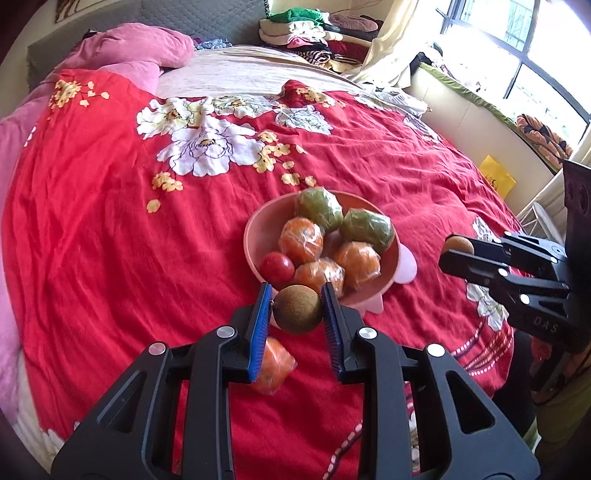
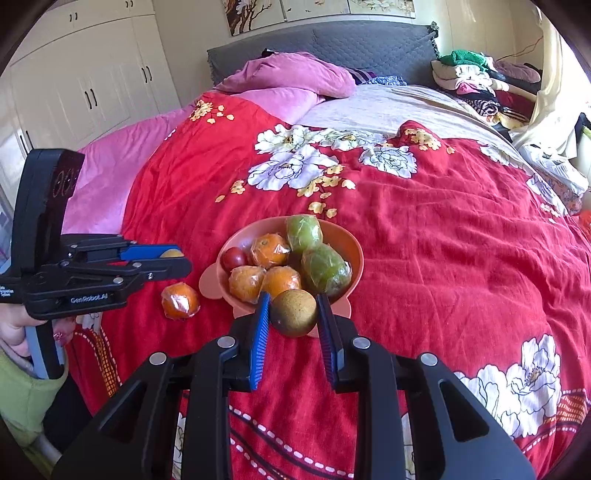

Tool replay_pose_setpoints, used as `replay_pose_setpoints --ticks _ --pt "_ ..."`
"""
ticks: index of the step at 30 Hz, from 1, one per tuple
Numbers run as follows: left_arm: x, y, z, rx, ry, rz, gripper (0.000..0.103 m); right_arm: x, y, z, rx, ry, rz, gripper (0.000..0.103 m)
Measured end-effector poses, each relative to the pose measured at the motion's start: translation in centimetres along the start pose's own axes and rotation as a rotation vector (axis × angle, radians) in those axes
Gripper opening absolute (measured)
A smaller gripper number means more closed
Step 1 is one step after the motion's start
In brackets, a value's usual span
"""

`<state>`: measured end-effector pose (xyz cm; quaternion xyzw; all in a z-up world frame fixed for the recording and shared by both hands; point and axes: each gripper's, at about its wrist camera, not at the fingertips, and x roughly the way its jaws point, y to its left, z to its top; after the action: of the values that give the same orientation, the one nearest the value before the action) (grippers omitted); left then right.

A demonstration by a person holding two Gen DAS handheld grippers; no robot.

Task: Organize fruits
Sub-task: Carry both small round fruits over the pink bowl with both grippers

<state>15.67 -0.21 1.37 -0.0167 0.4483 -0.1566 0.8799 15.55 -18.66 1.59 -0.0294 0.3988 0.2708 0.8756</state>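
A pink bowl (image 1: 255,229) (image 2: 349,236) sits on the red flowered bedspread. It holds two wrapped green fruits (image 1: 319,207), three wrapped oranges (image 1: 301,238) and a small red fruit (image 1: 277,266). My left gripper (image 1: 296,293) is shut on a round brown fruit (image 1: 297,310) just in front of the bowl's near rim. My right gripper (image 2: 293,300) is shut on a second brown fruit (image 2: 294,313), also at the near rim. A wrapped orange (image 1: 275,363) (image 2: 181,301) lies on the bedspread beside the bowl. Each gripper shows in the other's view: the right (image 1: 448,254), the left (image 2: 181,258).
Pink pillows (image 2: 291,79) and a grey headboard (image 2: 369,44) lie at the far end of the bed. Folded clothes (image 1: 303,33) are piled at the far right. A window ledge (image 1: 472,107) runs along the right side. White wardrobes (image 2: 85,77) stand on the left.
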Motion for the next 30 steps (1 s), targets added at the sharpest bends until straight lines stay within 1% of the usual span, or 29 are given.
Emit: replay_pose_setpoints --ticks 15,30 --pt "3.8 1.4 3.6 -0.008 0.023 0.018 0.020 1.1 -0.9 1.0 0.011 -0.004 0.004 0.024" --pt "6.9 2.1 4.8 -0.013 0.057 0.019 0.020 2.7 -1.1 0.7 0.005 0.024 0.007 0.024"
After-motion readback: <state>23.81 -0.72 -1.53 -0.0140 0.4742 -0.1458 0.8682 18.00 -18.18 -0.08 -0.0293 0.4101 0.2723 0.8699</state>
